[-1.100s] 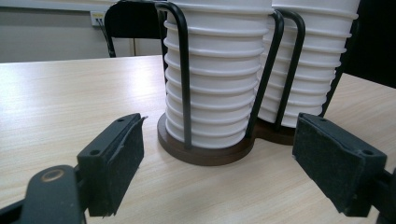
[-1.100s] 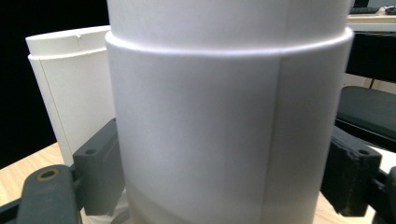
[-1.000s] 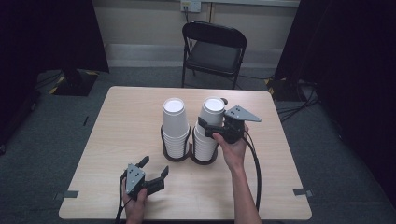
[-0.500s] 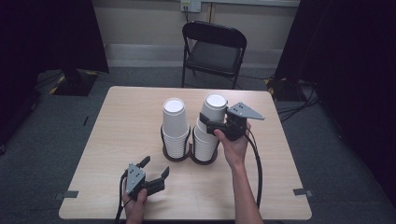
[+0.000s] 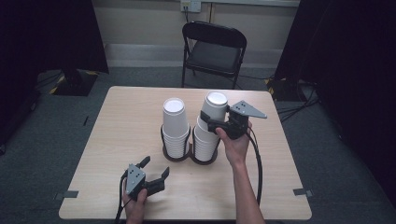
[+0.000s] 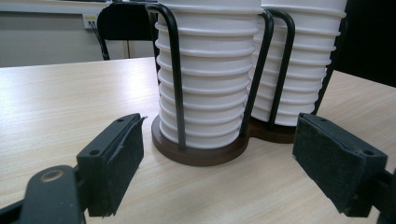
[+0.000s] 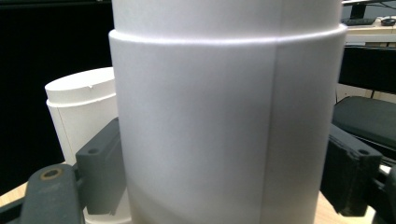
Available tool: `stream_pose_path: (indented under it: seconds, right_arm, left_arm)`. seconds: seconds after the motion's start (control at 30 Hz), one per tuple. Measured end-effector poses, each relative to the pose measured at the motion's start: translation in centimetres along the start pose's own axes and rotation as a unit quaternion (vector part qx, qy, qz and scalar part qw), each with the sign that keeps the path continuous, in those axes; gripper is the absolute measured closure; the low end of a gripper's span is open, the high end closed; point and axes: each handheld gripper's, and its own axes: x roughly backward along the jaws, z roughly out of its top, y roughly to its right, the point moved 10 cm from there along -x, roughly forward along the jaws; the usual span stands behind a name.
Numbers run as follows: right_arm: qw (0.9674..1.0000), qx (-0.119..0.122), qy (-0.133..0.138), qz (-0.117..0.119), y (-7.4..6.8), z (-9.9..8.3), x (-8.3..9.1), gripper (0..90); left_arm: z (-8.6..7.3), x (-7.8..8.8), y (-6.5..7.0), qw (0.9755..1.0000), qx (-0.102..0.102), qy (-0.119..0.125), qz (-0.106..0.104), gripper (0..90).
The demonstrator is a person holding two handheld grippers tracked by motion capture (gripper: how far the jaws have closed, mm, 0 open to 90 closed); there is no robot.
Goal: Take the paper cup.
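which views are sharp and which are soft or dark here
High view: evenly lit table, dark surroundings, all fairly sharp. Left gripper view: cup stacks crisp, left gripper near pads slightly soft. Right gripper view: the top cup sits very close between the right gripper jaws, its surface smooth and slightly soft.

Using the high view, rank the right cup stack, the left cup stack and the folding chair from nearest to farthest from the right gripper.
1. Right cup stack: between the right gripper's jaws.
2. Left cup stack: just beyond it, leftward.
3. Folding chair: behind the table's far edge.

Black folding chair behind table
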Motion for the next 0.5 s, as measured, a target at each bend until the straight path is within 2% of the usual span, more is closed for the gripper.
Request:
stream_pose_path:
  seconds: [0.13,0.4,0.5]
  right_arm:
    - [1.0000,0.007,0.007,-0.001,0.0,0.9,0.2,16.5]
    - [0.9999,-0.005,0.015,0.002,0.2,1.7,0.5,16.6]
    - [0.9999,-0.003,0.017,0.001,0.2,2.2,0.6,16.6]
  left_arm:
    - [0.0,0.0,0.0,1.0000,0.001,0.001,-0.002,16.3]
    - [0.0,0.0,0.0,1.0000,-0.005,-0.003,-0.002,16.3]
    - [-0.1,-0.1,-0.1,1.0000,0.000,-0.007,0.003,16.3]
